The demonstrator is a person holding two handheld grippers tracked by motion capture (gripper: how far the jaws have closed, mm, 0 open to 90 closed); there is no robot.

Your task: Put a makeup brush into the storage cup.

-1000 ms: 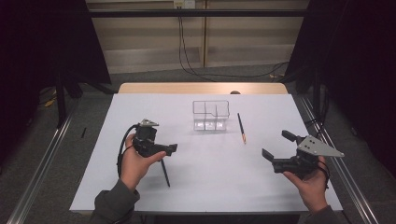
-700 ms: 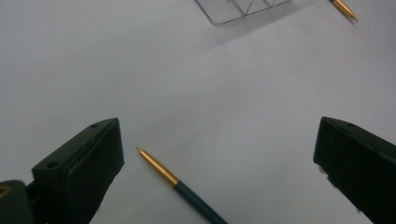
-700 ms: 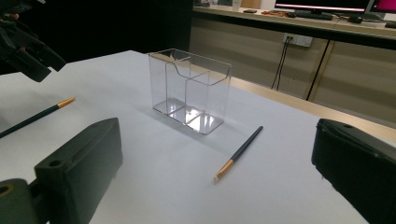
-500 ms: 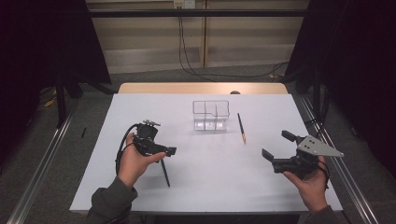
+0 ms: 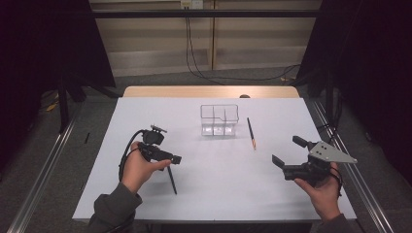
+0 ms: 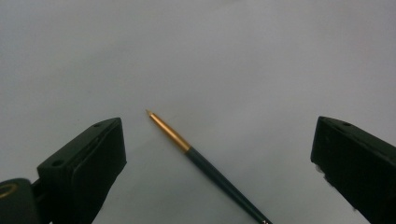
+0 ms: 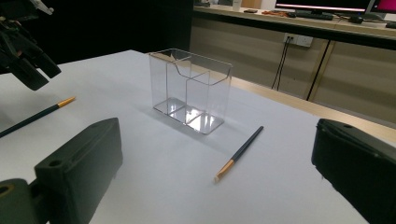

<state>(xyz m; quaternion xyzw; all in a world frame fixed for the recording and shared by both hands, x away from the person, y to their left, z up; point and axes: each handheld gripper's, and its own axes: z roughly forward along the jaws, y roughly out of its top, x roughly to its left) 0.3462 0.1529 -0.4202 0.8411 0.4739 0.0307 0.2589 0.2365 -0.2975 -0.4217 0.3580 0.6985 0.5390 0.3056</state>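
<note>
Left gripper [image 5: 172, 159] hangs wide open above the dark pencil [image 6: 205, 163] (nothing held), right gripper [image 5: 285, 155] likewise agape.

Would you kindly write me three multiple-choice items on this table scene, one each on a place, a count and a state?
1. Where does the clear holder stand?
A. on the floor
B. at the table's middle, toward the far edge
C. in the right hand

2. How many pencils lie on the table?
A. one
B. two
C. four

3. How do the left gripper jaws stand?
A. open over a pencil
C. shut on it
B. shut on the holder

Key: 1 B, the high view shows it; 2 B, the second pencil lies beside the holder; 3 A, wide gap.
</note>
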